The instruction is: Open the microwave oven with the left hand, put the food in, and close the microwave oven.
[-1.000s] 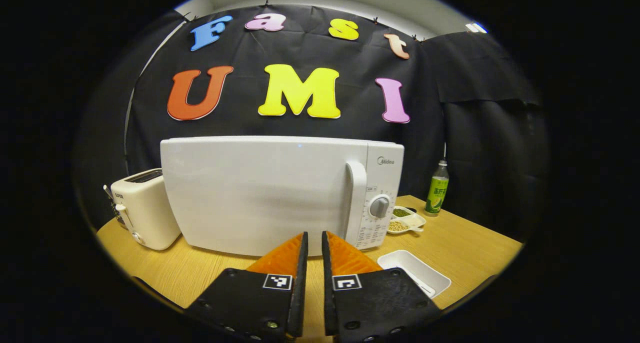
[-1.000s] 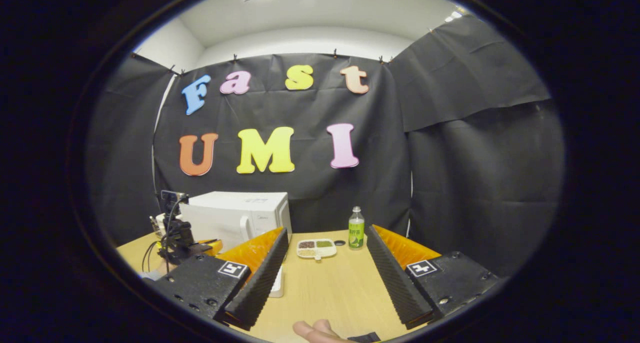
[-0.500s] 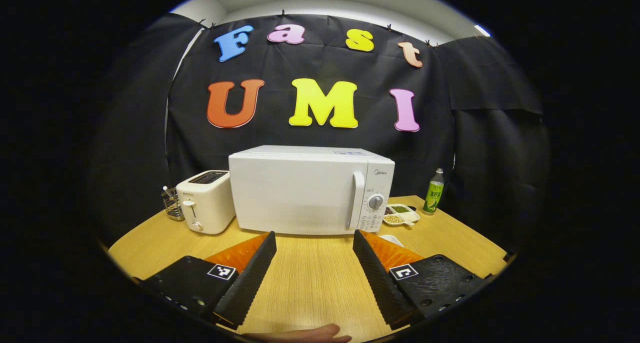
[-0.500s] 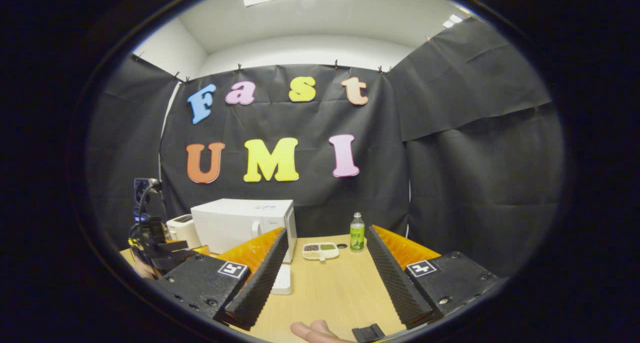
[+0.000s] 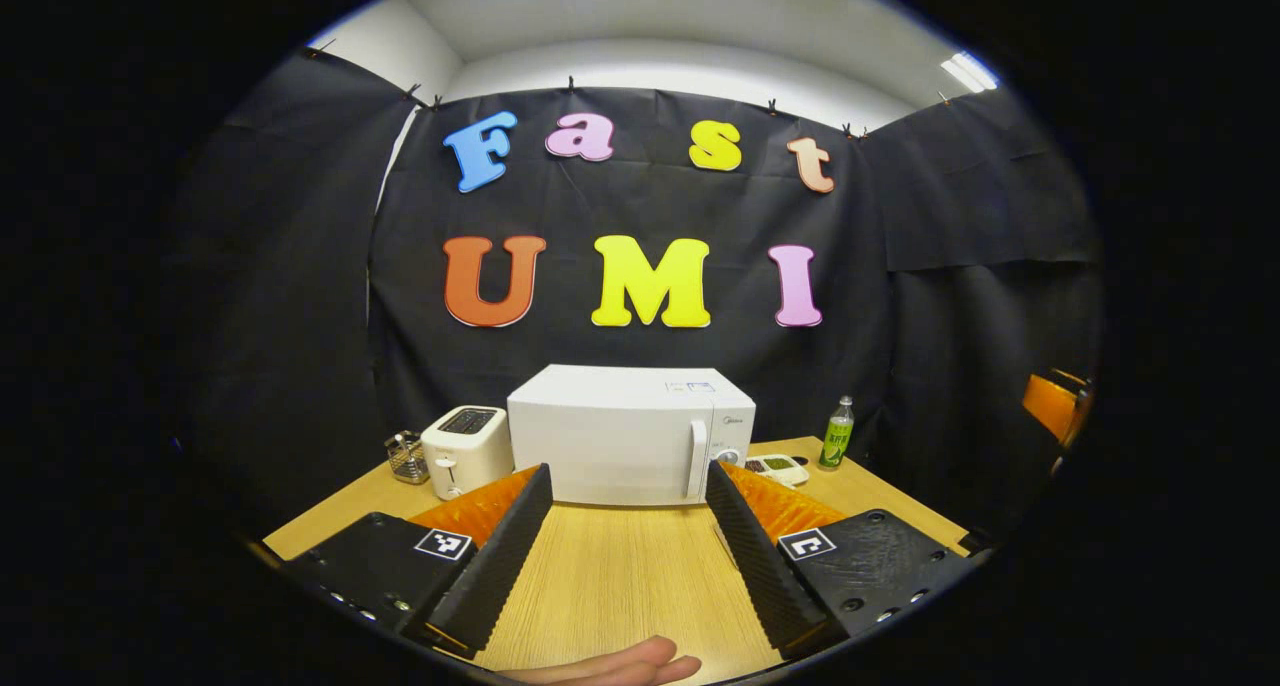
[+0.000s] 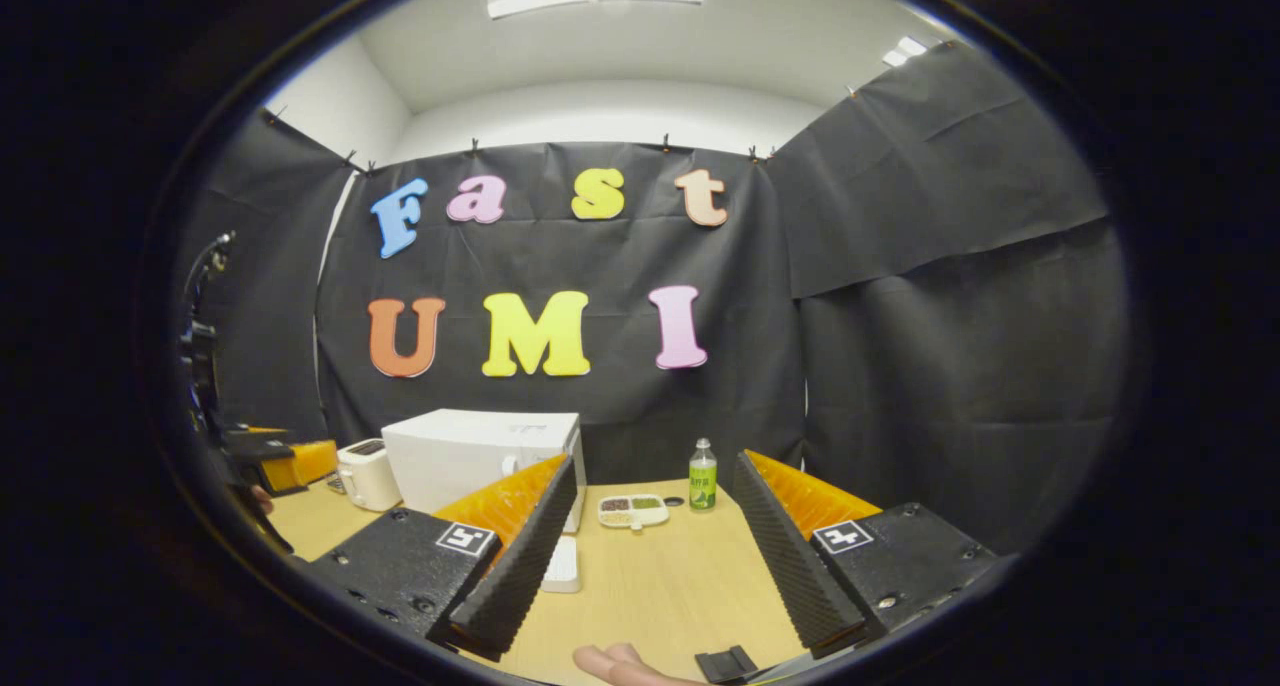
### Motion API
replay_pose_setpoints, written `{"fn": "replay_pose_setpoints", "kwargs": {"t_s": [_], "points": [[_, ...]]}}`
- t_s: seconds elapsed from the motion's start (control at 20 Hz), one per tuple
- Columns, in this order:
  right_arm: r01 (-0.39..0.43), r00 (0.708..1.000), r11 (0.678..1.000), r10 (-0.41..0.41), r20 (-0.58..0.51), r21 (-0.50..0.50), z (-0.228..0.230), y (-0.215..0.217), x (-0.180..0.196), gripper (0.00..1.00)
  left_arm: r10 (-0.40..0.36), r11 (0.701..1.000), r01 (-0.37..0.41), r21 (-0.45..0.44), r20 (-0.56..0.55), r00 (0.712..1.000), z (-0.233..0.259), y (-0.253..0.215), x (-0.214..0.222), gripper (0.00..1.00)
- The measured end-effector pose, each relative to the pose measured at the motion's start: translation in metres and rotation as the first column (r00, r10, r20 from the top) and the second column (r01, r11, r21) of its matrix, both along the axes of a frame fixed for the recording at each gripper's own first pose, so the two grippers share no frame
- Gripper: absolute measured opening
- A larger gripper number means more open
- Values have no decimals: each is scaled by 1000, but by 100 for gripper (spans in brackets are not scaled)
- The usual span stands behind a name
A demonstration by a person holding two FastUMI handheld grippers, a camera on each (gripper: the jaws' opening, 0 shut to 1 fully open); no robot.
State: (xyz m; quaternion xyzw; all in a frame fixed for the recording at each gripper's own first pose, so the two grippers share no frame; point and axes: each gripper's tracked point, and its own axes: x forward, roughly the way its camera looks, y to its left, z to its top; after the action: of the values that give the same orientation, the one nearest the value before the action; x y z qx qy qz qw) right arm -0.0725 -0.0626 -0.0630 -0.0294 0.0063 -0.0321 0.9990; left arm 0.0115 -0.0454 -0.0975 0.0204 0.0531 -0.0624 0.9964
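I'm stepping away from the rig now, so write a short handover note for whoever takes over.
Left tongs: open, empty, back from the microwave.
Right tongs: open, empty, over the table.
Microwave door closed. The divided food dish sits on the table beside the green bottle; a white tray lies near the right tongs.
Whether food is inside cannot be seen; check before opening.

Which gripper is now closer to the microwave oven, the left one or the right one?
Left. The left gripper faces the microwave oven head-on across bare table; the right gripper sits farther back, off to its right.
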Motion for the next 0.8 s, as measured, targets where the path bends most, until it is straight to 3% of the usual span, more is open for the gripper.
{"fn": "replay_pose_setpoints", "kwargs": {"t_s": [0.05, 0.1, 0.15, 0.2, 0.25, 0.3, 0.35, 0.4, 0.45, 0.5, 0.6, 0.65, 0.7, 0.75, 0.8], "points": [[-2, 1000, 1000, 2, 3, -2, 2, 2, -2, 92, 15, 1000, -15, -4, 18, 1000, 10, 4, -9, 95], [-8, 1000, 1000, 8, 9, -4, 4, 5, -5, 91, 24, 1000, -24, -10, 21, 1000, 15, 7, -18, 95], [-15, 1000, 1000, 15, 13, -6, 6, 8, -8, 91, 32, 999, -31, -15, 14, 999, 17, 9, -27, 95], [-22, 1000, 1000, 22, 19, -9, 9, 12, -10, 100, 42, 999, -42, -15, 11, 999, 17, 13, -34, 95], [-28, 999, 1000, 29, 25, -10, 10, 15, -12, 92, 56, 998, -56, -13, 14, 998, 19, 18, -41, 84], [-32, 999, 999, 33, 28, -12, 12, 19, -12, 100, 62, 998, -62, -8, 24, 998, 22, 20, -48, 84], [-34, 999, 999, 34, 29, -14, 12, 23, -13, 100, 64, 998, -63, -10, 33, 997, 24, 22, -53, 95], [-40, 999, 999, 41, 30, -16, 13, 28, -13, 100, 61, 998, -60, -15, 40, 997, 25, 22, -59, 84], [-55, 998, 998, 56, 28, -18, 13, 35, -14, 100, 51, 999, -51, -15, 44, 998, 25, 21, -64, 95], [-83, 996, 996, 84, 36, -18, 14, 44, -15, 100, 45, 999, -44, -13, 46, 998, 26, 21, -69, 84], [-124, 991, 992, 124, 49, -18, 15, 59, -18, 100, 42, 999, -42, -3, 56, 998, 25, 24, -76, 84], [-128, 991, 992, 129, 43, -22, 10, 60, -17, 91, 45, 999, -45, -1, 56, 997, 23, 27, -78, 84], [-128, 991, 991, 129, 31, -29, 7, 62, -17, 91, 44, 999, -44, 2, 54, 998, 21, 28, -81, 95], [-124, 992, 992, 125, 16, -34, 2, 63, -16, 91, 41, 999, -41, 5, 53, 998, 21, 28, -82, 95], [-124, 992, 992, 124, 1, -34, -1, 65, -16, 100, 40, 999, -41, 6, 50, 998, 19, 28, -84, 95]]}}
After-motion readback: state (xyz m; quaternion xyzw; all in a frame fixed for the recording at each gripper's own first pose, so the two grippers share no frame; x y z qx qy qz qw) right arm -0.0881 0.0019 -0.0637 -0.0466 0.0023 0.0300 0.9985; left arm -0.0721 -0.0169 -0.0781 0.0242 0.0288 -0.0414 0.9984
